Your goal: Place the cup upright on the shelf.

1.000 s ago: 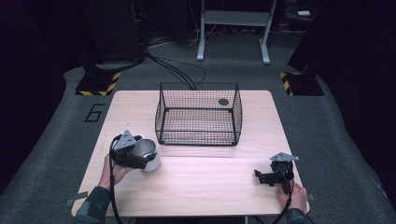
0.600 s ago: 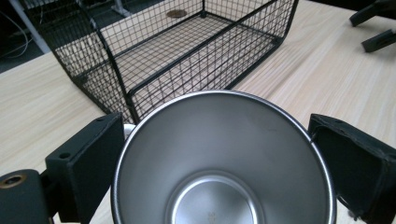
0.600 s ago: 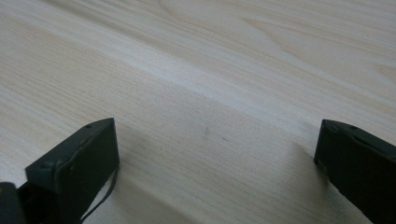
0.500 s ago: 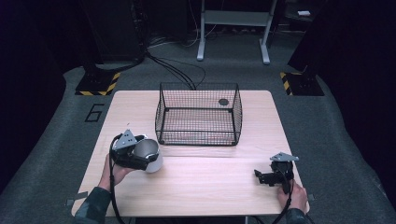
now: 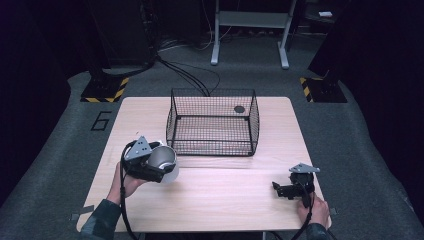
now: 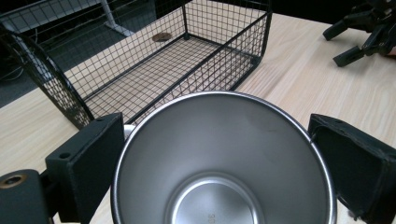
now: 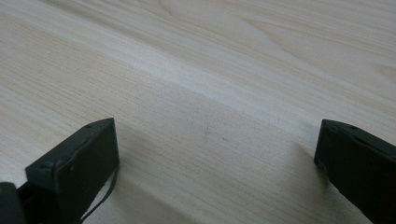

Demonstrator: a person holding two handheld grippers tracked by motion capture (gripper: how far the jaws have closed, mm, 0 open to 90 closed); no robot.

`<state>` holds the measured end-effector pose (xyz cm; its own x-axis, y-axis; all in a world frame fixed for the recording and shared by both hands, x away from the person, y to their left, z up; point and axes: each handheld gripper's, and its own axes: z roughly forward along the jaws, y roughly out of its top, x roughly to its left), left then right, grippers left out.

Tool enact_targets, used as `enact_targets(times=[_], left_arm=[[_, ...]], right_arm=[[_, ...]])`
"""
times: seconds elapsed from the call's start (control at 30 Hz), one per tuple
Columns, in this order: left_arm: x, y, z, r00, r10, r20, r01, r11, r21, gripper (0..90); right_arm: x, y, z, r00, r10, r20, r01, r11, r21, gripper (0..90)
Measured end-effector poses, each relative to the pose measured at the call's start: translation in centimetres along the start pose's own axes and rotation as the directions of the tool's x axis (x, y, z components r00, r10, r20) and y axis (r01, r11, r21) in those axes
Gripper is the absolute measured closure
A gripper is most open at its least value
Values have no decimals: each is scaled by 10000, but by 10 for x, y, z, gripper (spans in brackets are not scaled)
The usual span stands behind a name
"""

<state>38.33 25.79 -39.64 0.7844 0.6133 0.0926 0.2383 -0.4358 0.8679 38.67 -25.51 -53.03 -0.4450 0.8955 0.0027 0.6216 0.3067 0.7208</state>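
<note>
Worktop (image 5: 240, 190): pale wood, rectangular; carries everything below, w/ dark floor around it.

Basket (image 5: 212, 123): black wire, open-topped, standing upright on the worktop, ahead of and to the right of the left tool, well apart from the right tool. In the left tool view its near corner (image 6: 254, 58) sits just beyond the cup rim; not touching. A small dark round disc (image 5: 239, 109) lies on the basket floor at the far right corner, also seen in the left tool view (image 6: 161, 37).

Left tool (image 5: 162, 167): held in the person's left hand (image 5: 127, 182), near the worktop's left front, grey three-cornered plate on top. Jaws spread to the cup's width and clamped on it, one black pad on each side of the wall (left tool view).

Cup (image 6: 219, 163): plain steel, shiny, tilted so its open mouth faces the left tool's camera; inside is bare w/ a faint stamped mark on the bottom. In the high view the cup (image 5: 163, 159) sits at the tool's tip, just short of the basket's near left corner. Whether it touches the worktop: cannot tell.

Right tool (image 5: 281, 189): held in the right hand (image 5: 315, 210) at the worktop's right front, pointing left. Jaws wide apart w/ bare wood between them (right tool view (image 7: 215, 154)), low over the surface. Also seen from the left tool view at upper right (image 6: 348, 39).
</note>
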Motion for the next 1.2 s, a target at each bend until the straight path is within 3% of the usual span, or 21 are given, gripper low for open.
enact_targets(times=[0.37, 0.4, 0.47, 0.63, 0.93, 1.2], left_arm=[[-6, 16, 3, 9993, 114, 343, -111, 9999, -98, 65], [-6, 21, 4, 9990, 292, 339, -288, 9995, -122, 65], [-7, 22, 5, 9991, 155, 401, -150, 9998, -144, 65], [-8, 37, 9, 9976, 240, 648, -221, 9993, -301, 65], [-8, 54, 19, 9966, 533, 633, -514, 9982, -310, 65], [-5, 66, 28, 9957, 489, 781, -464, 9983, -340, 65]], right_arm=[[1, 0, -1, 9999, 40, 119, -40, 10000, 53, 0], [1, 0, -1, 9999, 39, 118, -40, 10000, 51, 0], [1, 0, -1, 9999, 35, 115, -35, 10000, 52, 0], [1, 0, -1, 9999, 31, 114, -32, 10000, 57, 0], [1, 0, -1, 9999, 37, 118, -38, 10000, 52, 0], [1, 0, -1, 9999, 36, 117, -36, 10000, 54, 0]])
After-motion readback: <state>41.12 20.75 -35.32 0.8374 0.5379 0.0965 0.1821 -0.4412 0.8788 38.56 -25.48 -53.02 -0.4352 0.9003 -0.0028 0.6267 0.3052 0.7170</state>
